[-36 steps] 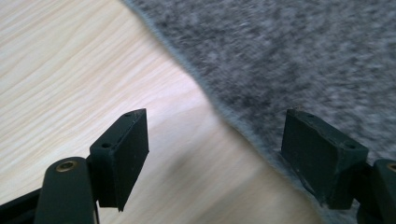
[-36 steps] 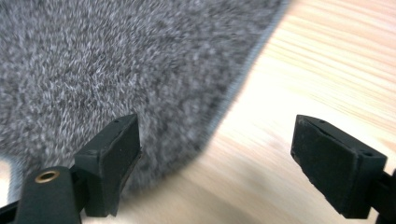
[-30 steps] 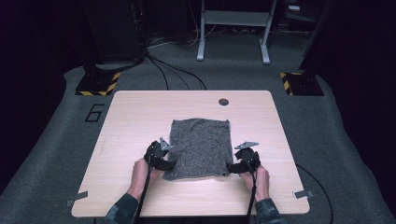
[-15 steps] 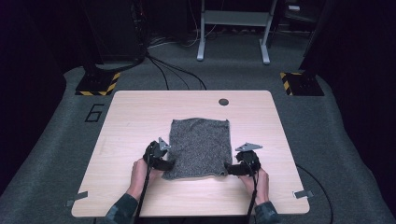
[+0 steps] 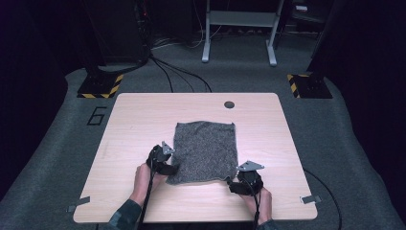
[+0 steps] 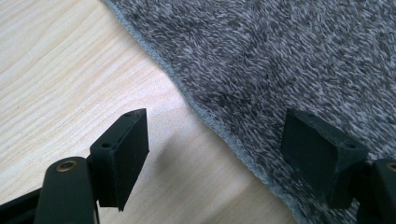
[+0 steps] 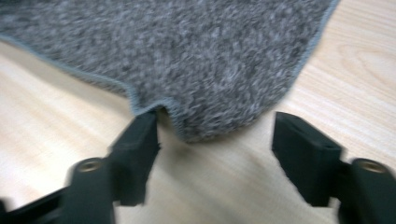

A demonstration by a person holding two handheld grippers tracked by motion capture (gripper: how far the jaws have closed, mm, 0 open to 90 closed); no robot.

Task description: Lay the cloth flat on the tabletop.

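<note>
From the high view, a fuzzy grey square cloth lay flat in the middle of the pale wooden table. The left gripper sat at the cloth's near left corner. The right gripper sat just beside the cloth's near right corner.

In the left gripper view, the jaws stood wide apart. One jaw was over the bare table and the other over the cloth, with the cloth's stitched edge running between them. Nothing was pinched.

In the right gripper view, the picture was blurry. The jaws had just been closing, but they were not holding anything. The cloth's corner poked in between them, and one jaw seemed to touch its edge.
</note>
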